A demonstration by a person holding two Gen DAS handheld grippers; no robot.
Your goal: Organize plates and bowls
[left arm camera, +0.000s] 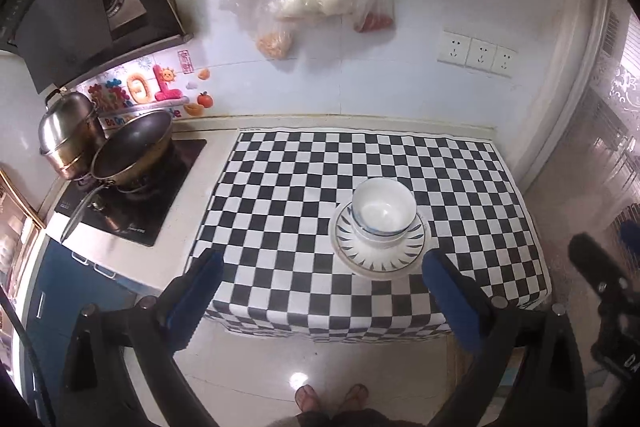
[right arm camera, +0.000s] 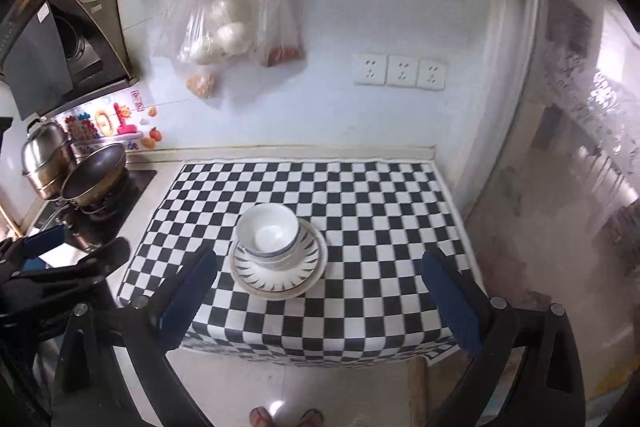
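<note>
The bowls (left arm camera: 382, 213) sat nested on the stacked plates (left arm camera: 378, 247), so sorting looked finished; the left gripper (left arm camera: 320, 267) and right gripper (right arm camera: 320, 267) both hung back, fingers wide and empty

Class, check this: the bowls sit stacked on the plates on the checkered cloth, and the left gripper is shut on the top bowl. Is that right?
Not quite. The left gripper is open and holds nothing, as the left wrist view shows. The bowls do sit stacked on the plates on the cloth.

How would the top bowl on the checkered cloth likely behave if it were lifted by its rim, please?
The top bowl looks like glazed ceramic, so probably rigid, slippery and breakable. It sits nested in another bowl on stacked plates, so the lower bowl may shift. It appears empty, so probably fairly light.
</note>
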